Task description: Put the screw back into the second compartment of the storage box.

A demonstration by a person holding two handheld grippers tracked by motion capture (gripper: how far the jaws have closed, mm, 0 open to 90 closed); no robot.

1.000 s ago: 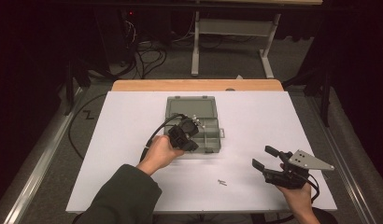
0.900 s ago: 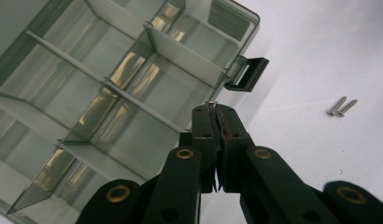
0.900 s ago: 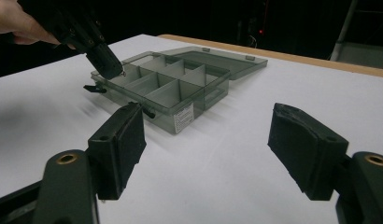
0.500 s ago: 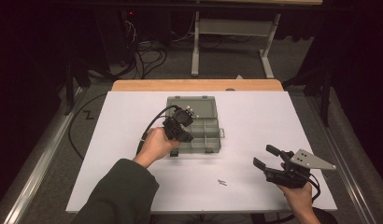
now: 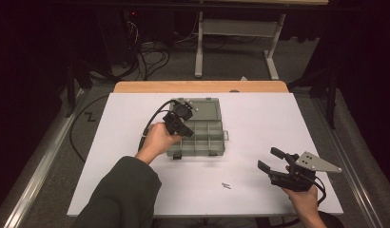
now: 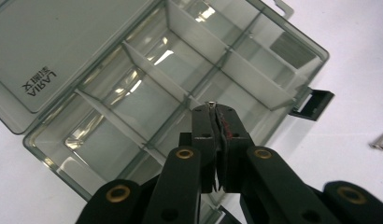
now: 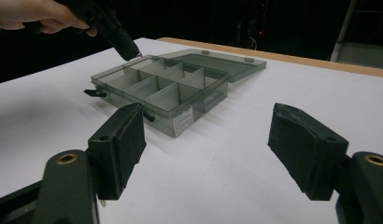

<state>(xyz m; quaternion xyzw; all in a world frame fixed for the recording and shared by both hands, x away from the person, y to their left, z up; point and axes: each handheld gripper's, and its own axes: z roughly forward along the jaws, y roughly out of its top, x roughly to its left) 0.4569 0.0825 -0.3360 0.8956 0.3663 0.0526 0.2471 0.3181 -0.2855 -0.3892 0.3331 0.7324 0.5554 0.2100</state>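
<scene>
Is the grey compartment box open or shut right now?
Open: the compartment box has its lid folded back flat on the table, dividers exposed.

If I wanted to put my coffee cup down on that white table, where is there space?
Plenty: the white table is bare along its left side, and on the far right beyond the open compartment box. The near middle is tighter, with small screws lying between the box and the right gripper. The left gripper hovers over the box.

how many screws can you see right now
3: one pinched at the left gripper tips over the box, two screws lying together on the table; others may be hidden.
</scene>
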